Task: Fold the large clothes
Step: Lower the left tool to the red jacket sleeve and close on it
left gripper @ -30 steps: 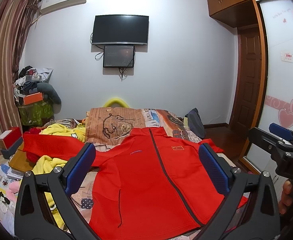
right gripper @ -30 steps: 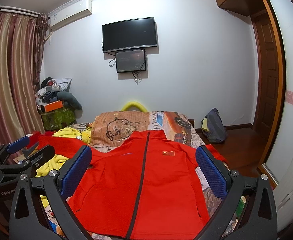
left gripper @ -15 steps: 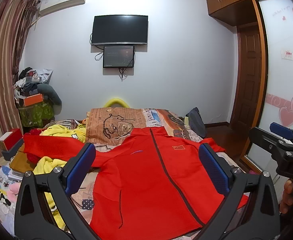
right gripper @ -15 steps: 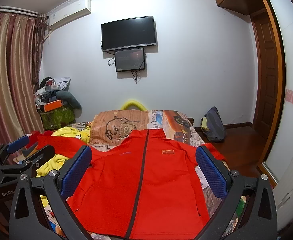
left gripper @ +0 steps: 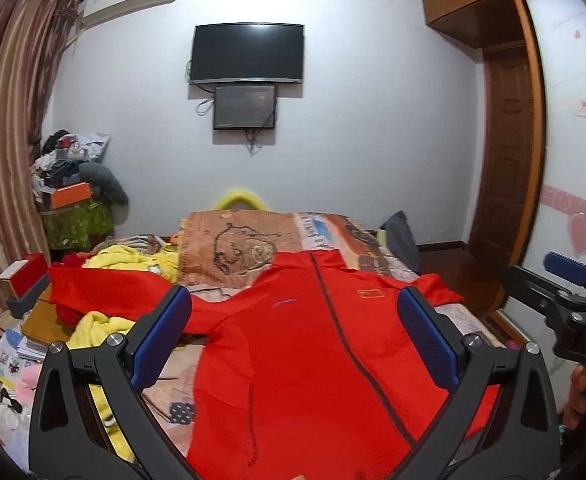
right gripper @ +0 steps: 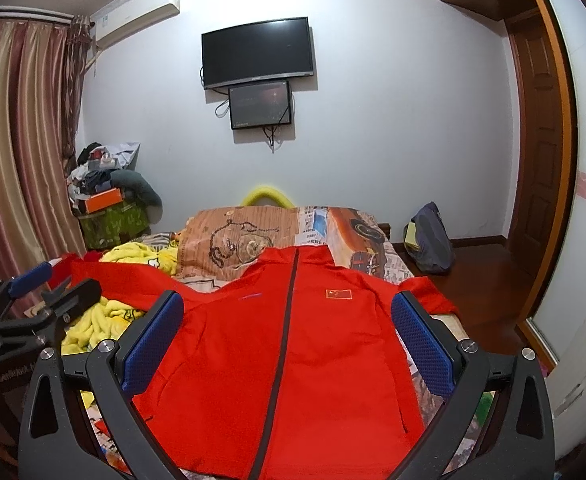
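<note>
A red zip jacket [left gripper: 305, 356] [right gripper: 293, 344] lies spread face up on the bed, collar toward the far wall, one sleeve stretched out to the left over yellow cloth. My left gripper [left gripper: 293, 336] hovers above its lower half, open and holding nothing. My right gripper [right gripper: 287, 330] hangs over the same jacket, also open and empty. Each gripper shows at the edge of the other's view: the right gripper [left gripper: 569, 292] at far right, the left gripper [right gripper: 33, 304] at far left.
A patterned brown pillow [left gripper: 233, 248] lies past the collar. Yellow clothes [right gripper: 133, 256] pile at the left of the bed [right gripper: 377, 264]. A cluttered stand with an orange box [left gripper: 71, 196] fills the left corner. A dark bag [right gripper: 429, 240] sits on the floor by the wooden door [right gripper: 541, 152].
Both views have shifted only slightly; the jacket lies as before and both grippers stay open.
</note>
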